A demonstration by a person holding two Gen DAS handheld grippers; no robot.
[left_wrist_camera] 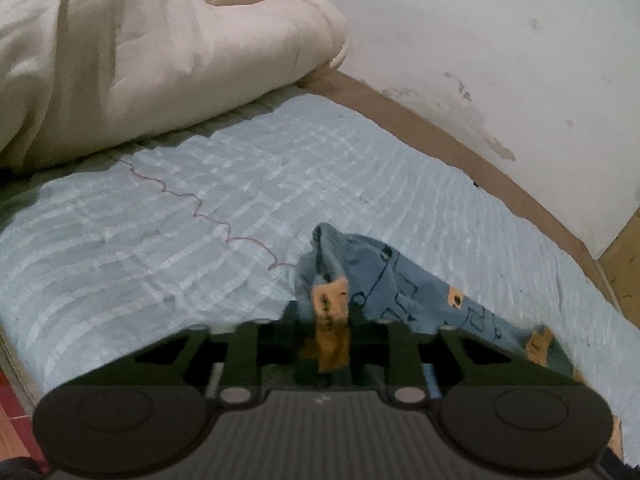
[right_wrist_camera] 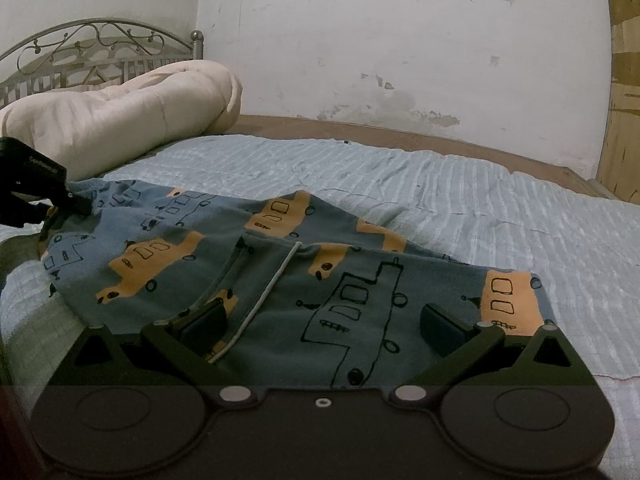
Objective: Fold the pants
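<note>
- We see the pants (right_wrist_camera: 280,280) lying on the bed (right_wrist_camera: 440,184), on a pale blue striped sheet (left_wrist_camera: 200,216). They are blue-grey with orange vehicle prints and black line drawings.
- In the right wrist view the pants spread from the left side of the picture to the right, with a pale drawstring (right_wrist_camera: 264,292) running over the middle of the cloth.
- The right gripper (right_wrist_camera: 324,320) hangs just over the near part of the pants. Its fingers (right_wrist_camera: 440,330) stand wide apart and nothing is pinched between them.
- The left gripper (left_wrist_camera: 328,320) is at the far left end of the pants. Its fingers are narrow and they hold a bunched piece of the cloth with an orange patch; the cloth rises into a small peak in front of them.
- In the right wrist view, we find this left gripper at the left edge, black, touching the corner of the pants.
- A thin reddish thread (left_wrist_camera: 200,208) lies in a wavy line on the sheet, and it ends near the bunched cloth.
- A rolled cream blanket (right_wrist_camera: 120,120) lies at the head of the bed, well apart from the pants, before a metal headboard (right_wrist_camera: 100,44).
- Behind the bed is a white wall (right_wrist_camera: 400,40) with peeling spots.
</note>
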